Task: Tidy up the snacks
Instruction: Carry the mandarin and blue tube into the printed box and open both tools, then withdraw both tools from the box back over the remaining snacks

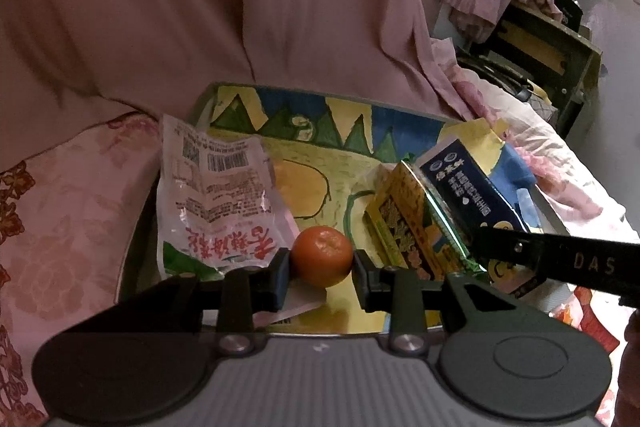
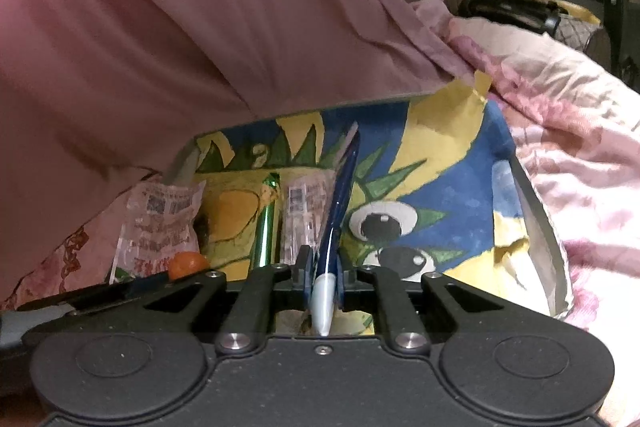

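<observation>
Left wrist view: left gripper [image 1: 322, 269] is clasping the round, soft-skinned orange [image 1: 322, 255] sideways; right gripper [image 2: 323, 269], at three o'clock, is pinching the light, crushable blue packet [image 2: 340, 195].

my left claw [image 1: 322, 269] has the small orange mandarin [image 1: 322, 255] pinched between its pads, just over the near edge of the painted tray [image 1: 304, 163]. clear crinkled snack bag [image 1: 216, 195], white label with barcodes and red lettering, lies flat along the tray's left edge, its lower corner just beside the mandarin. yellow-green foil packet [image 1: 416, 227] stands tilted on its edge right of the mandarin, leaning against the blue packet. my right claw [image 2: 322, 273] is clamped on the dark blue packet [image 2: 340, 195] with its white end, held edge-on and upright above the tray's right half. a second clear bag [image 2: 306, 215] stands just left of it.
</observation>
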`<act>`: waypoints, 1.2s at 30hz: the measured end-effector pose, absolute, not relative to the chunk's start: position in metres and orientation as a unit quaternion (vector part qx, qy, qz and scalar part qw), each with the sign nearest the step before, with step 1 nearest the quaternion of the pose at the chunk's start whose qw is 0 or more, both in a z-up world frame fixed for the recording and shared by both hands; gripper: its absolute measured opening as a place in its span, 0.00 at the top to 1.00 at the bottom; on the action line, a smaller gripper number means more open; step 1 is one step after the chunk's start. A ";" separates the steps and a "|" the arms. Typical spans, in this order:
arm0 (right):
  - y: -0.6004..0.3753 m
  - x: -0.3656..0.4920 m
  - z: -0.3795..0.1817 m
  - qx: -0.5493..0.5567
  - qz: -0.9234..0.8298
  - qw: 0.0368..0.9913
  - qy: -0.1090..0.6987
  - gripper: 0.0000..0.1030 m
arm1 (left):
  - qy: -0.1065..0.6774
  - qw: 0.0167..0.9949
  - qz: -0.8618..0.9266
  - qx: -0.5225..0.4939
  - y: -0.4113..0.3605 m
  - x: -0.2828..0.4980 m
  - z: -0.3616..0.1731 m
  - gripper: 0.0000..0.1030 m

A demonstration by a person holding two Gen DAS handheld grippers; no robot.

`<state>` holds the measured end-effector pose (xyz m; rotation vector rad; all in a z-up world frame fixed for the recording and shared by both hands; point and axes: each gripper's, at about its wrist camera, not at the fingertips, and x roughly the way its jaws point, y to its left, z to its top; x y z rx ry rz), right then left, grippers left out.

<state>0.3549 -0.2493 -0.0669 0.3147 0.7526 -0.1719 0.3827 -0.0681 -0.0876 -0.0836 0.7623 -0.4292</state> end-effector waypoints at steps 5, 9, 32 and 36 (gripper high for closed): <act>-0.249 0.354 -0.068 0.147 -0.082 0.914 0.368 0.78 | 0.370 0.905 -0.208 -0.038 -0.069 0.382 -0.087 0.64; -0.249 0.353 -0.065 0.140 -0.084 0.916 0.366 0.74 | 0.374 0.903 -0.207 -0.046 -0.068 0.382 -0.087 0.53; -0.256 0.276 0.004 0.123 -0.112 0.947 0.275 0.12 | 0.277 0.945 -0.152 -0.083 -0.035 0.334 -0.019 0.01; -0.254 0.251 0.014 0.117 -0.110 0.953 0.259 0.04 | 0.271 0.950 -0.138 -0.069 -0.026 0.316 -0.008 0.01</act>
